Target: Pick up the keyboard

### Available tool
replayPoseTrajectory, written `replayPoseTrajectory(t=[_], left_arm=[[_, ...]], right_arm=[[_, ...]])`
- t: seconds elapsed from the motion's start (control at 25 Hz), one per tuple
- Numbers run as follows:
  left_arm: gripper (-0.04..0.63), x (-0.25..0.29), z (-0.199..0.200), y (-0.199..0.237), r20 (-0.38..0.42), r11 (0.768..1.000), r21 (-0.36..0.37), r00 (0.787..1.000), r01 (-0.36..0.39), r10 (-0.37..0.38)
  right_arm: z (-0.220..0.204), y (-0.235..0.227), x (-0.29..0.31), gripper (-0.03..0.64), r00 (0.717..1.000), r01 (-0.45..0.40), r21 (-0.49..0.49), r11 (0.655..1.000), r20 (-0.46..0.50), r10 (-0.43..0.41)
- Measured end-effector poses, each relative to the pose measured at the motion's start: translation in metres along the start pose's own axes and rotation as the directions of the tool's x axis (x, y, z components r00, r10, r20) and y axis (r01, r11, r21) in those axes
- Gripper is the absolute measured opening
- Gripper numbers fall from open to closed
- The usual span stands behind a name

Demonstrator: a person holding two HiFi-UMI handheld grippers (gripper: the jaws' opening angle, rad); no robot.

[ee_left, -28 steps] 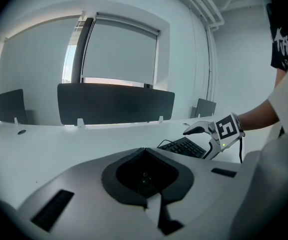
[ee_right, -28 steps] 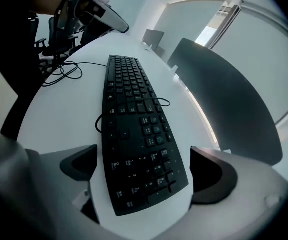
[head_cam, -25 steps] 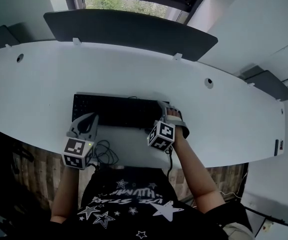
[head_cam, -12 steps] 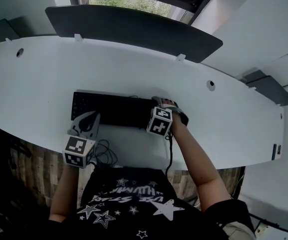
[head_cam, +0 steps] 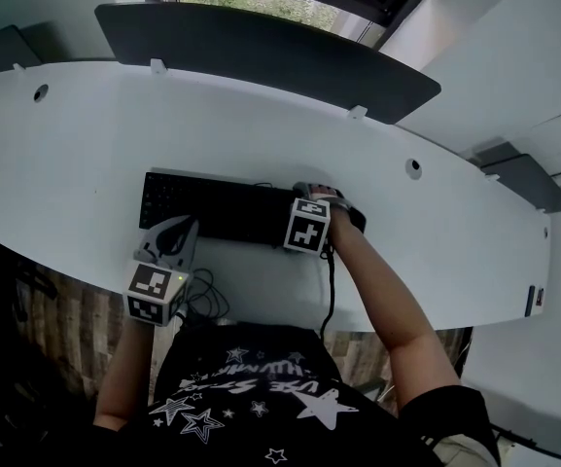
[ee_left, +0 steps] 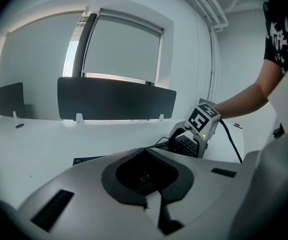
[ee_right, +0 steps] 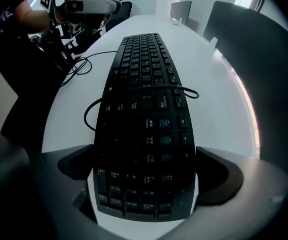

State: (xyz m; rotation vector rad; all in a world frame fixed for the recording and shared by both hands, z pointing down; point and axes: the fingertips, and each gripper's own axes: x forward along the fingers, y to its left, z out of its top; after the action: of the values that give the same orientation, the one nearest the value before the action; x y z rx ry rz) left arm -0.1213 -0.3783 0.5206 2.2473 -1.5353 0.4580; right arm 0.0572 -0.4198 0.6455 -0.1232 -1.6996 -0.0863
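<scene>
A black keyboard [head_cam: 217, 210] lies flat on the white desk [head_cam: 86, 163], near its front edge. My right gripper [head_cam: 324, 204] points straight down over the keyboard's right end. In the right gripper view the keyboard [ee_right: 144, 109] runs between the two jaws of my right gripper [ee_right: 144, 169]; they stand wide, close to its long edges, without visibly pressing. My left gripper [head_cam: 176, 227] sits shut and empty at the keyboard's front left corner. In the left gripper view its closed jaws [ee_left: 151, 189] fill the foreground, and the right gripper [ee_left: 198, 126] shows over the keyboard [ee_left: 183, 145].
The keyboard's cable [ee_right: 148, 88] loops across the keys and coils off the desk's front edge [head_cam: 202, 295]. A dark partition panel [head_cam: 261, 47] stands along the desk's far edge. Two round holes [head_cam: 40, 92] [head_cam: 413, 168] are set into the desktop.
My right gripper has tipped over from slanting to pointing straight down over the keyboard's right end. The left gripper and the keyboard have stayed put.
</scene>
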Motion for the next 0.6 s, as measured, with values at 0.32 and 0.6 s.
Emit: replayPoseTrajectory(t=[0.32, 0.6], left_arm=[[0.009, 0.002, -0.006, -0.006, -0.022, 1.0, 0.006, 1.0, 0.015, -0.015], [0.009, -0.003, -0.014, 0.003, -0.042, 1.0, 0.004, 0.999, 0.009, -0.009]], right_arm=[[-0.002, -0.004, 0.006, 0.583, 0.993, -0.104, -0.027, 0.994, -0.056, 0.102], [0.001, -0.007, 0.009, 0.583, 0.993, -0.096, -0.02, 0.995, -0.068, 0.095]])
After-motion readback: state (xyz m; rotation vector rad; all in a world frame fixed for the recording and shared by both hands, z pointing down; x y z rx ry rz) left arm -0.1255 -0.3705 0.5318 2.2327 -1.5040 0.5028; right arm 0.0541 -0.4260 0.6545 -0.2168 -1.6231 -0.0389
